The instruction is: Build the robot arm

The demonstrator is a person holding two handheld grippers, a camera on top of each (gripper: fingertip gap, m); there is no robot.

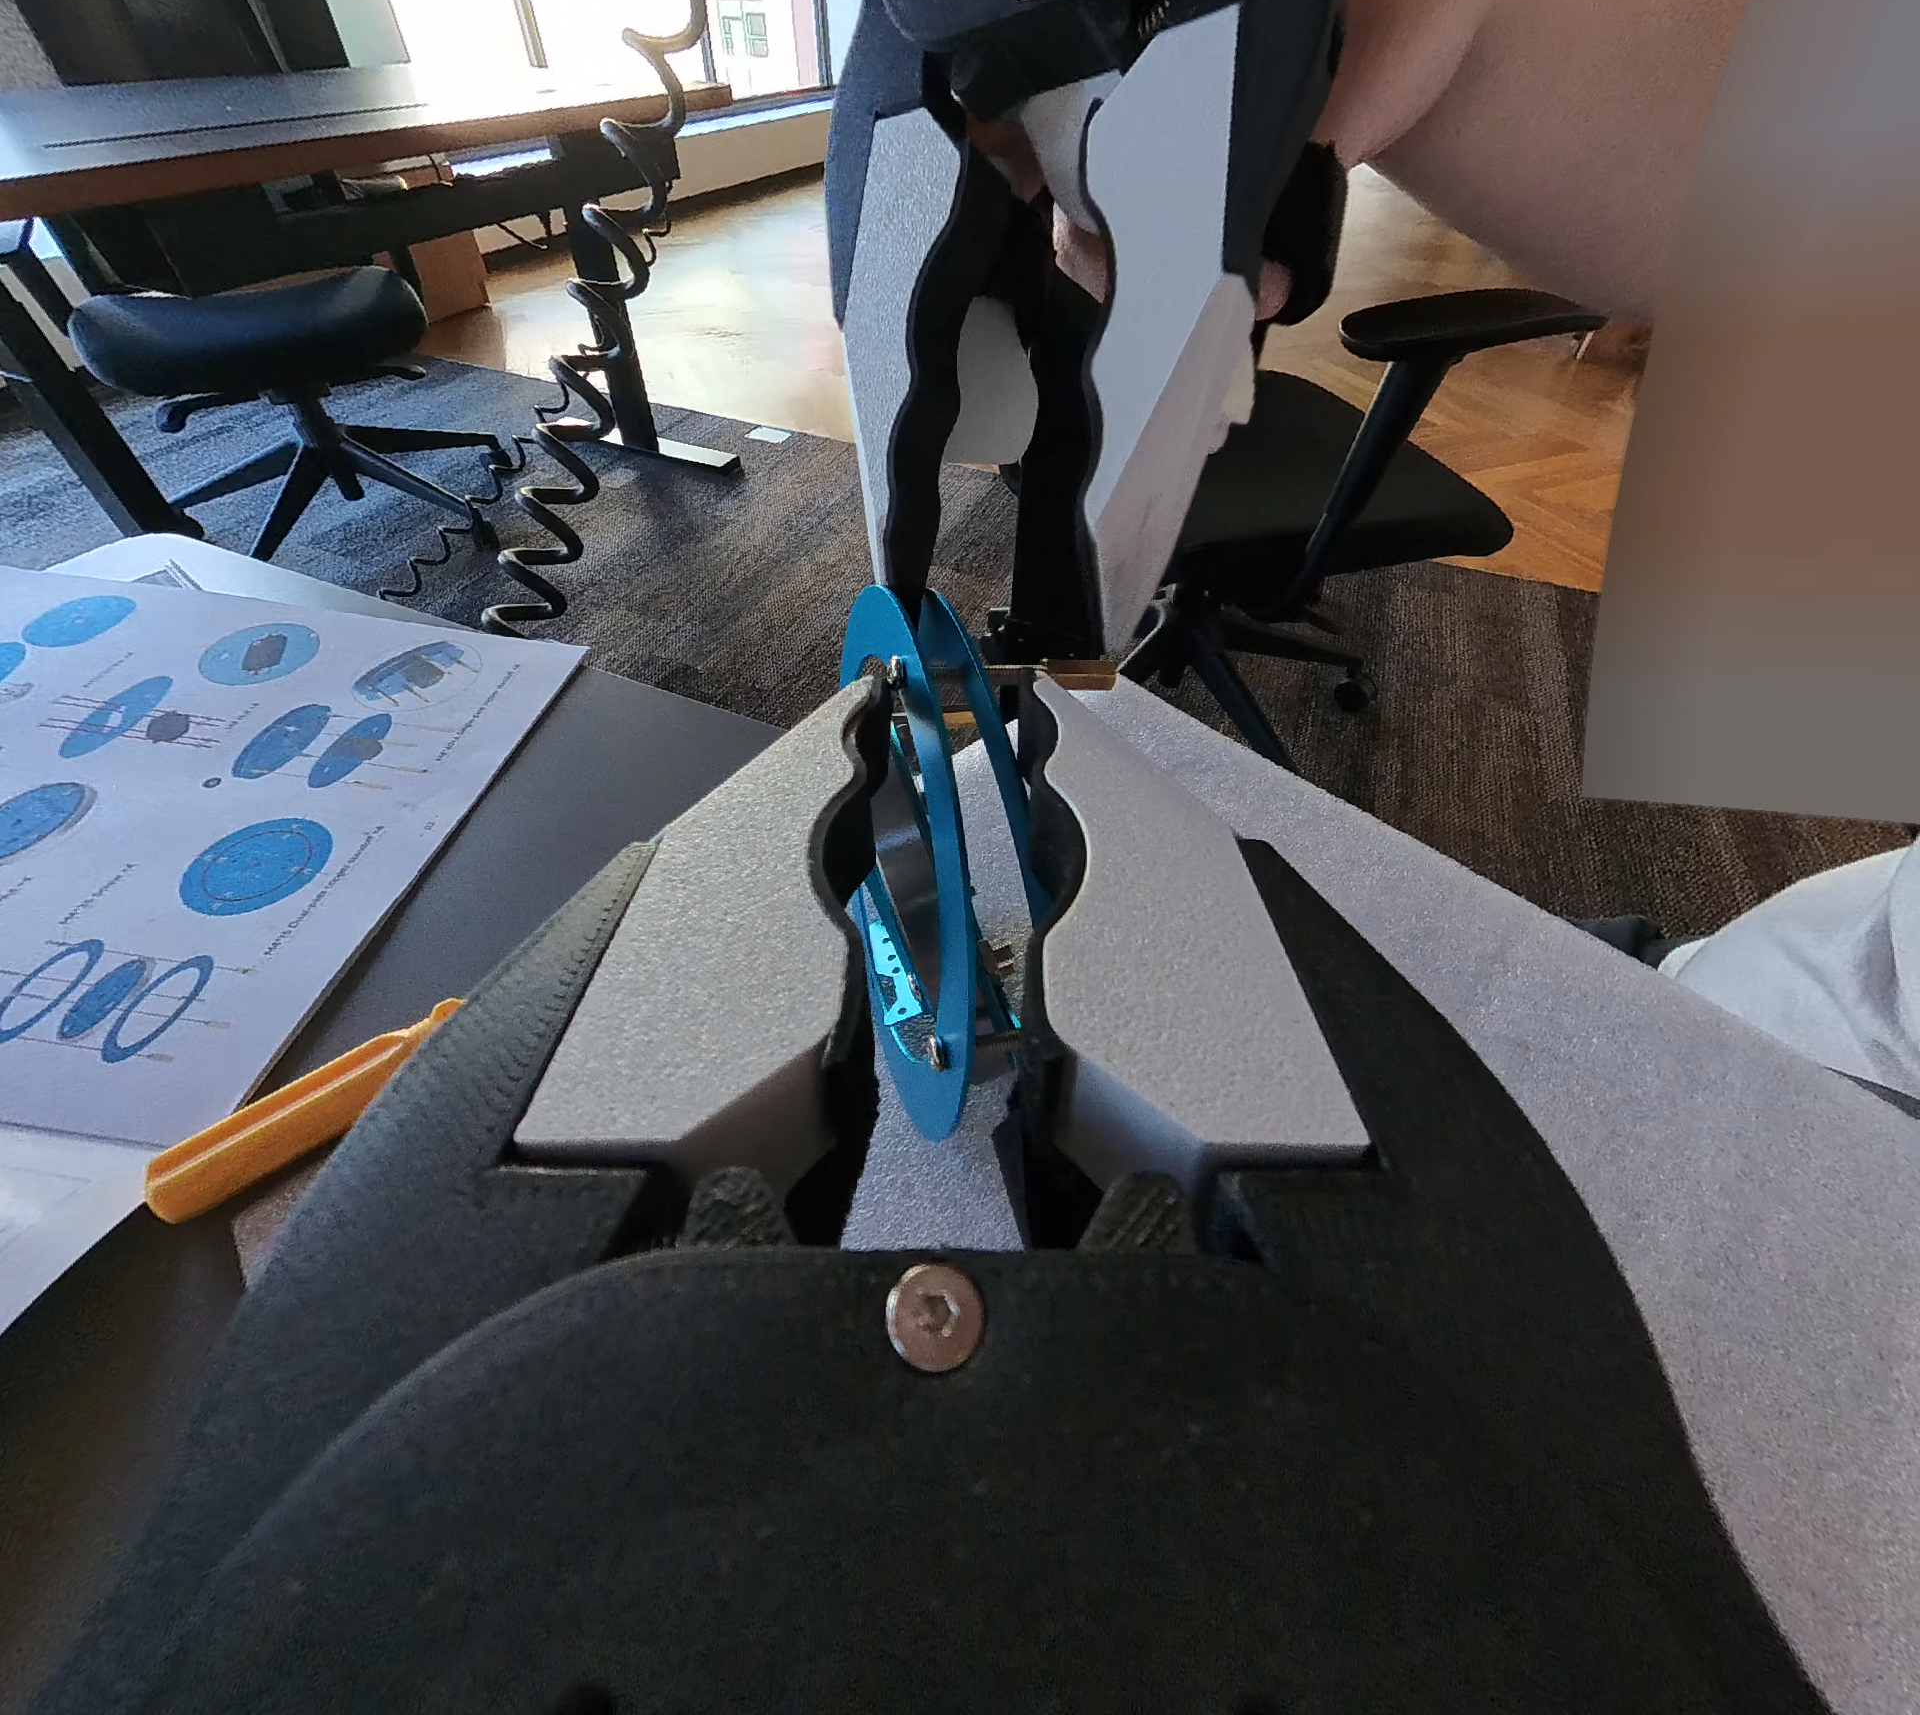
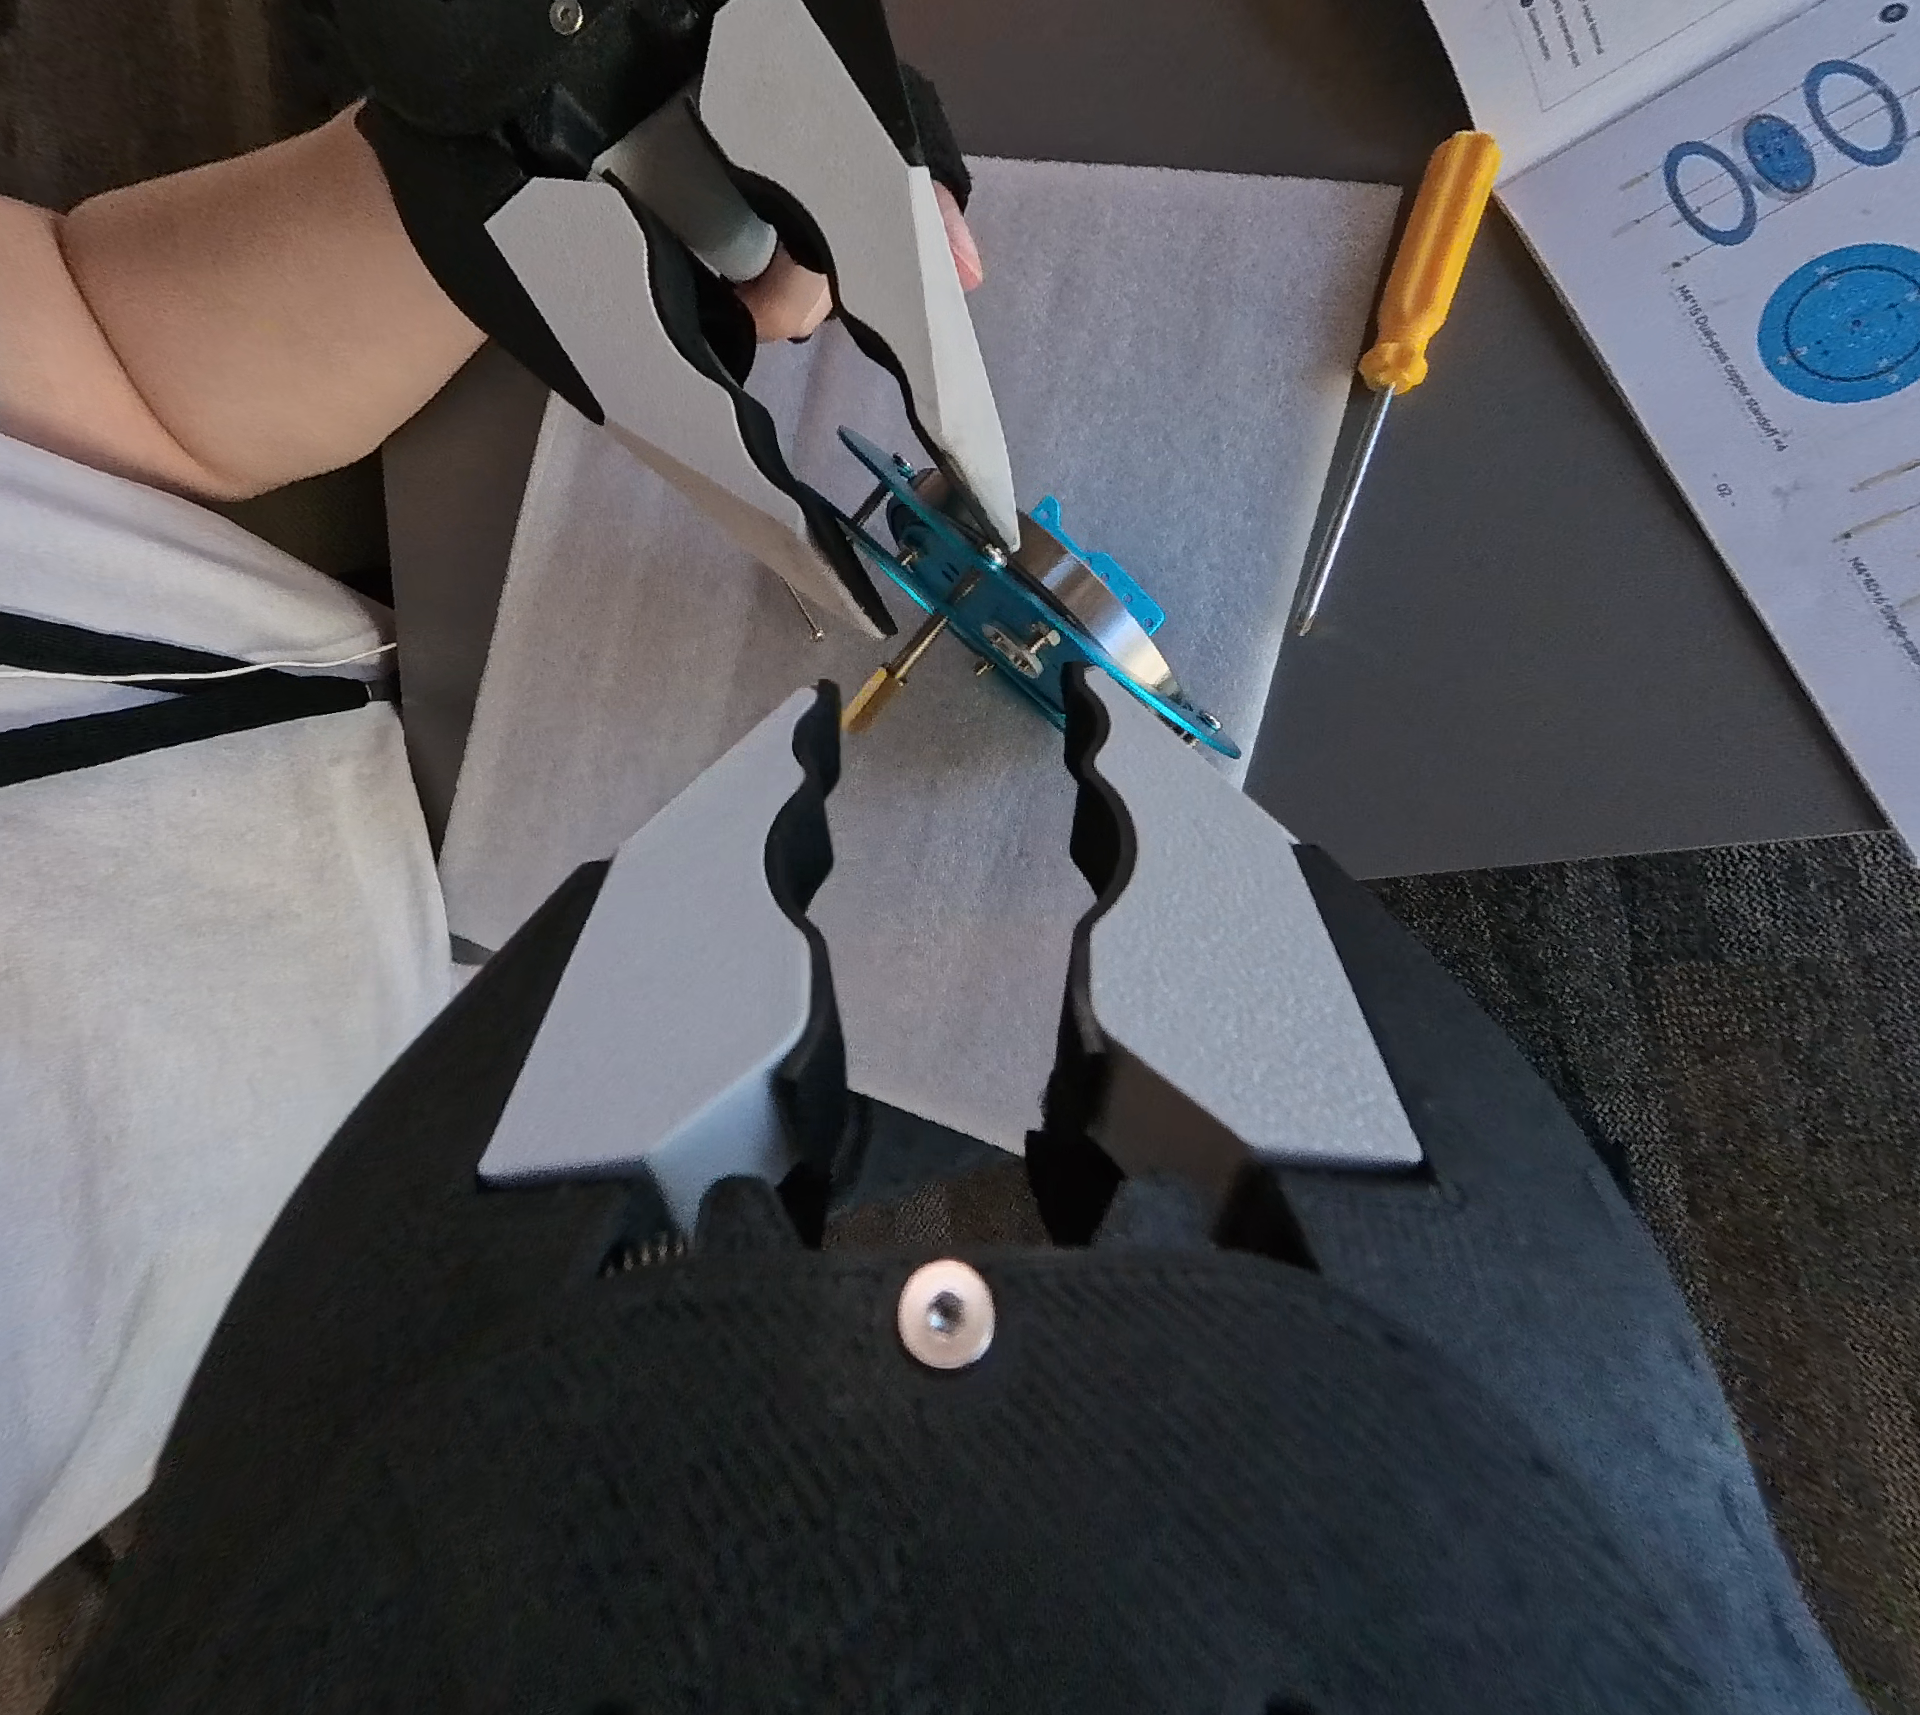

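Left to right across the desk. Printed sheets with blue disc diagrams [image 1: 208, 792] are lying on the dark tabletop [image 1: 582, 792] at far left, seen from the left wrist. A yellow-handled screwdriver [image 1: 281, 1120] is lying just beside them, its handle partly hidden by the near gripper body.

The left gripper [image 1: 951, 709] is clamping a blue disc assembly [image 1: 935, 938]: two thin blue plates on edge, joined by screws and posts, with a silver cylindrical part between them. Both fingers are pressing the plates from outside, tongs narrow. The assembly is sitting over a white foam sheet [image 1: 1403, 938] that is covering the desk.

The right gripper [image 2: 945, 709] is hanging over the same assembly [image 2: 1039, 626] with tongs wide. Its right fingertip [image 2: 1081, 709] is touching the rim of the blue plate; the left fingertip is standing clear, near a brass standoff [image 2: 883, 689] that is sticking out of the plate.

Further right, in the right wrist view, the screwdriver [image 2: 1423, 263] is lying partly on the foam sheet [image 2: 1143, 315], and the sheets [image 2: 1766, 263] are beyond it.
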